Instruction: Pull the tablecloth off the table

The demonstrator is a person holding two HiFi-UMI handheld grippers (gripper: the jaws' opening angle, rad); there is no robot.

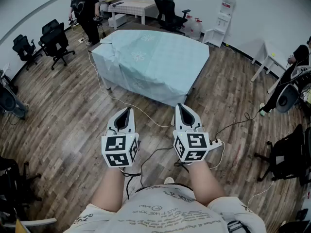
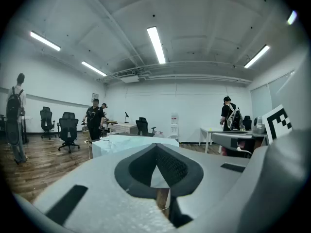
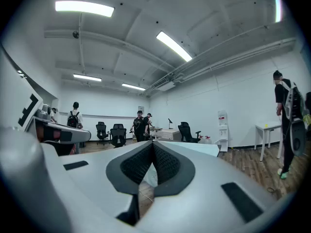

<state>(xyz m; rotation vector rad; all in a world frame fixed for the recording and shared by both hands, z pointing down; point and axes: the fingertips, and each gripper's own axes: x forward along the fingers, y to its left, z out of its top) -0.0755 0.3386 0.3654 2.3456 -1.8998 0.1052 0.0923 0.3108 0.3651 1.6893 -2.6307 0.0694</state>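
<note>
Out on the wood floor (image 1: 63,120), well short of the target: left gripper (image 1: 127,110) and right gripper (image 1: 181,107) hang side by side, fingers pressed together, nothing in either. Best play now: walk in, open up, and pinch the near hanging hem with both, level, for an even pull. The tablecloth (image 1: 150,62), pale blue with faint prints, drapes the whole surface ahead, rumpled at its far-left corner.
</note>
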